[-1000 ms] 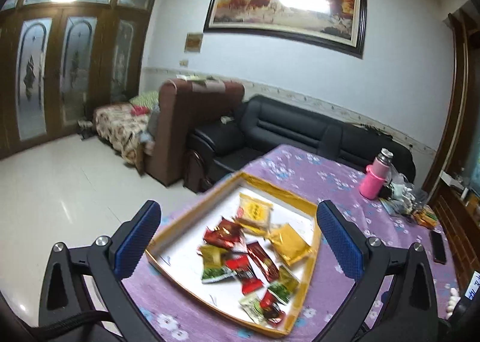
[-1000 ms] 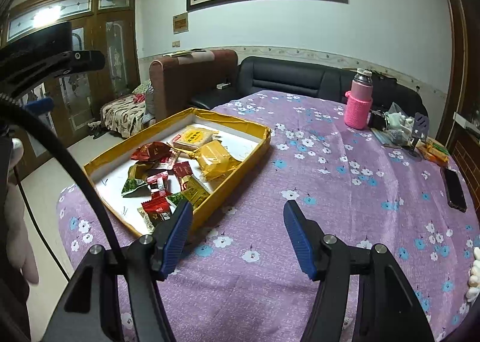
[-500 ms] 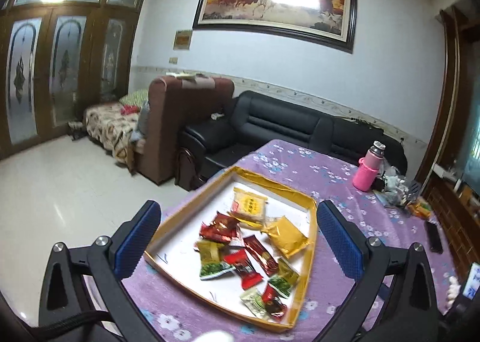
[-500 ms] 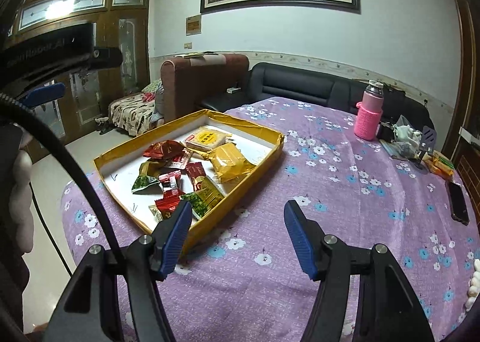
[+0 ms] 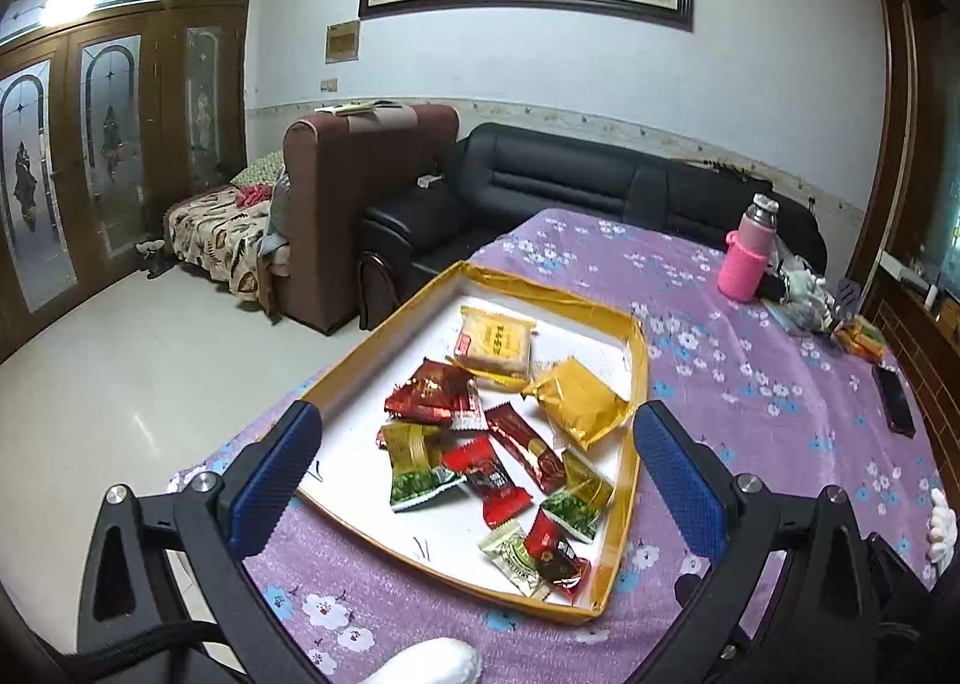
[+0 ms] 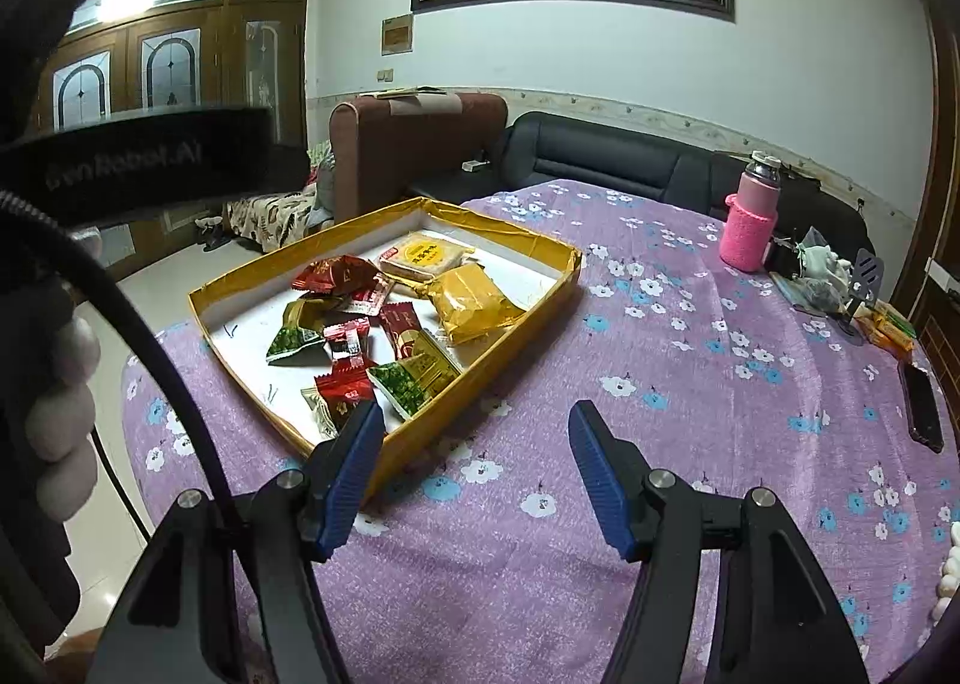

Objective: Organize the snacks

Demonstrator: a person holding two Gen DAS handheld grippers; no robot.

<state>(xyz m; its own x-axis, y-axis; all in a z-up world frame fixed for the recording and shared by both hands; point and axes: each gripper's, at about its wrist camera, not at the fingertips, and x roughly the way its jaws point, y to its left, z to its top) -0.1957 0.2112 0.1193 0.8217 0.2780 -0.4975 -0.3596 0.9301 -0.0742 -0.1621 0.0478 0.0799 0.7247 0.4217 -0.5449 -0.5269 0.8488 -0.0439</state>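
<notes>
Left gripper (image 5: 474, 462) spread wide and empty above the near end of the yellow tray (image 5: 636, 384); right gripper (image 6: 474, 468) likewise parted, holding nothing, over bare purple cloth just beside the tray's right wall. Wrapped snacks (image 5: 492, 432) heaped loosely inside the tray on the counter (image 6: 690, 384), some overlapping. Light, crinkly foil packets by the look of them, probably slippery and easily crushed; best pinched at a sealed end flap. Pink bottle (image 6: 750, 228) and dark phone (image 6: 921, 405) well apart at the far side.

Both wrist views angled down, sharing the snack tray (image 5: 637, 384) (image 6: 510, 312).
</notes>
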